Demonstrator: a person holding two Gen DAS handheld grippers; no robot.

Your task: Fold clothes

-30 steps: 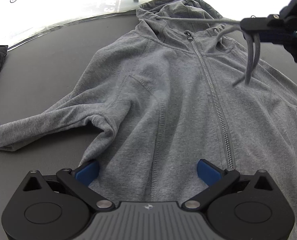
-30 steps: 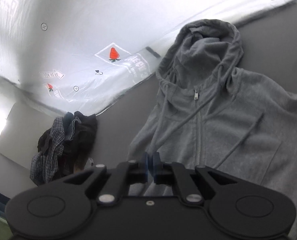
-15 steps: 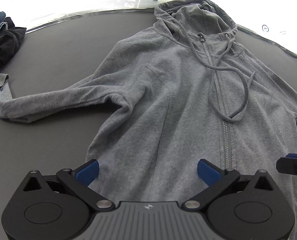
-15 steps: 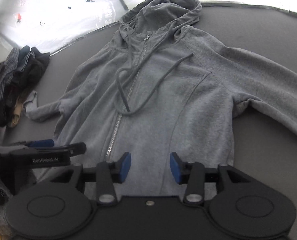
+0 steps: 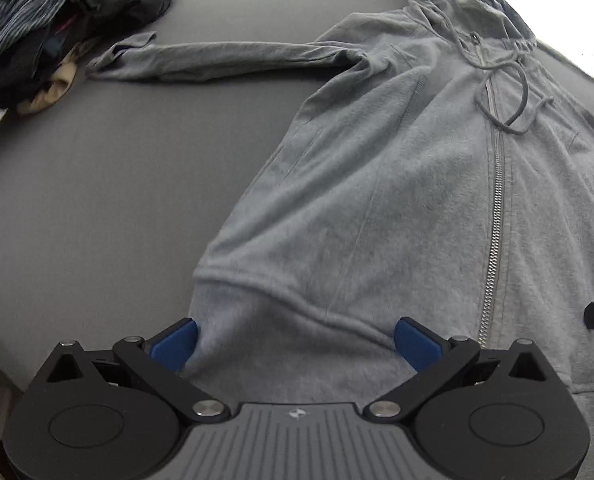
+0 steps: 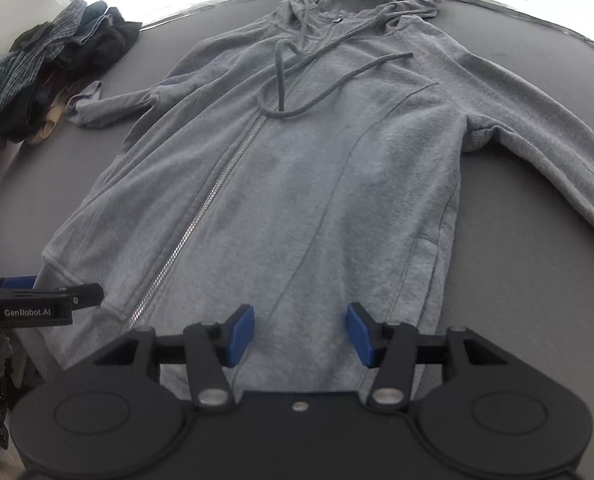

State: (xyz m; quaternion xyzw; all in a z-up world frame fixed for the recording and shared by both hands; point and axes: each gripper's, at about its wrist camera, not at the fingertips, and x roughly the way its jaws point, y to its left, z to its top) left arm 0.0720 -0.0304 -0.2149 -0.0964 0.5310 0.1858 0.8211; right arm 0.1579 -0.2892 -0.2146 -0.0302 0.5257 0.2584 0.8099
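A grey zip-up hoodie [image 5: 397, 184] lies flat, front up, on a dark grey table [image 5: 117, 184], hood at the far end and sleeves spread to both sides. It also shows in the right wrist view [image 6: 297, 184]. My left gripper [image 5: 295, 342] is open, its blue pads straddling the bottom hem left of the zip. My right gripper [image 6: 301, 334] is open over the hem right of the zip. The left gripper [image 6: 37, 306] shows at the left edge of the right wrist view, by the hem corner.
A pile of dark and striped clothes [image 5: 53, 28] lies at the table's far left corner, near the left sleeve cuff [image 5: 117, 54]. The same pile [image 6: 45, 84] shows in the right wrist view. A bright white sheet borders the table's far edge.
The right gripper let go of the drawstring, opened and came down to the hem. The left gripper moved down to the bottom hem, staying open.
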